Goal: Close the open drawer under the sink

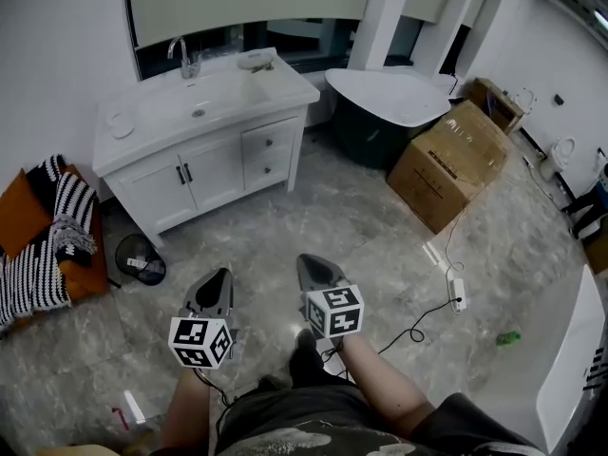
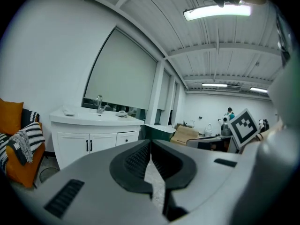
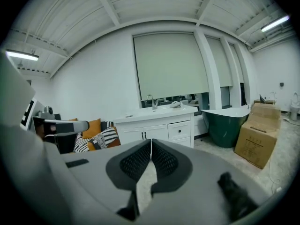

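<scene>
The left tongs (image 1: 219, 275) and the right tongs (image 1: 306, 261) were held side by side above the marble floor (image 1: 366, 221), tips pointing towards the white vanity (image 1: 214, 174). Each pair was pressed together, with the ribbed pads meeting at the tips and nothing between them.

The vanity stood well ahead of both tongs and a little to their left, well apart from them. On its right half, the upper drawer (image 1: 270, 143) and the lower drawer (image 1: 269, 170) both looked flush with the cabinet front, as did the two doors beside them. The counter (image 1: 285, 88) above carried the sink basin (image 1: 204, 103) and a faucet (image 1: 180, 57) at its back edge.

Far left of the left tongs lay an orange cushion (image 1: 21, 212) with a striped blanket (image 1: 66, 221), and a round bin (image 1: 141, 259) sat nearer. Ahead and right of the right tongs stood a dark tub (image 1: 389, 103) and a cardboard box (image 1: 449, 164).
</scene>
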`<state>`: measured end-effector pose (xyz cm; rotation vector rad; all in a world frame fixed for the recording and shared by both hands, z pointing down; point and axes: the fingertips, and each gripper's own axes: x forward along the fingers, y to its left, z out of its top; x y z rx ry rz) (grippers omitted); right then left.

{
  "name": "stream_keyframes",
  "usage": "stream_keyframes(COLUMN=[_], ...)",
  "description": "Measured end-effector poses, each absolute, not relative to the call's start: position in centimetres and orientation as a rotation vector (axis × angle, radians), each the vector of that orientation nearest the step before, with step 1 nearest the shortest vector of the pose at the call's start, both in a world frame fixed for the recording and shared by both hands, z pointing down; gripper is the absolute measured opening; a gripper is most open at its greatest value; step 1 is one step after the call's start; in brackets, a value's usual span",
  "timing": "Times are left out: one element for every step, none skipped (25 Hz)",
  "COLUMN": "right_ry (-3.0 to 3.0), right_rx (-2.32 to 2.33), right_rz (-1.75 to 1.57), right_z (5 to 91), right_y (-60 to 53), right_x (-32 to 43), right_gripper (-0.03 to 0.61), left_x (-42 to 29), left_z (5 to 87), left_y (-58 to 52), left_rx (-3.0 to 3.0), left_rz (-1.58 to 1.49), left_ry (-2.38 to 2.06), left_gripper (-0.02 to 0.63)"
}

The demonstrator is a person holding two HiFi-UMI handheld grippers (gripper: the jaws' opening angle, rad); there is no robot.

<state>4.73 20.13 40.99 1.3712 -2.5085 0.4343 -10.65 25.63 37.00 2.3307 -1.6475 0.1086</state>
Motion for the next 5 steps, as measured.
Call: stream_keyframes(right_ry=[-2.513,-2.517,-2.519,-2.519,-2.519], right_rx=[1.375,1.378,1.380,1.382,1.384], right_rz=[0.428,0.425,0.423,0.422,0.421], right_z=[40.8,40.8,40.8,40.9,41.0], right_y=[20.6,21.0,21.5,21.9,22.4], right_x=[4.5,4.3,4.1,3.9,3.8], right_gripper=[0.028,0.028,0.028,0.028,0.027], left_x=[-10.8,-10.9,-10.9,-11.0,-11.0], left_z=[37.0,37.0,37.0,37.1,37.2], left_y=[26.0,26.4,26.7,27.1,27.4], left_rx=[2.339,2.346,2.353,2.360,2.367], left_rz=[0.106,0.105,0.107,0.111,0.116], left_ry=[-1.642,-1.637,-1.633,-1.628,-1.624], left_gripper=[0.018,0.019,0.019,0.019,0.019])
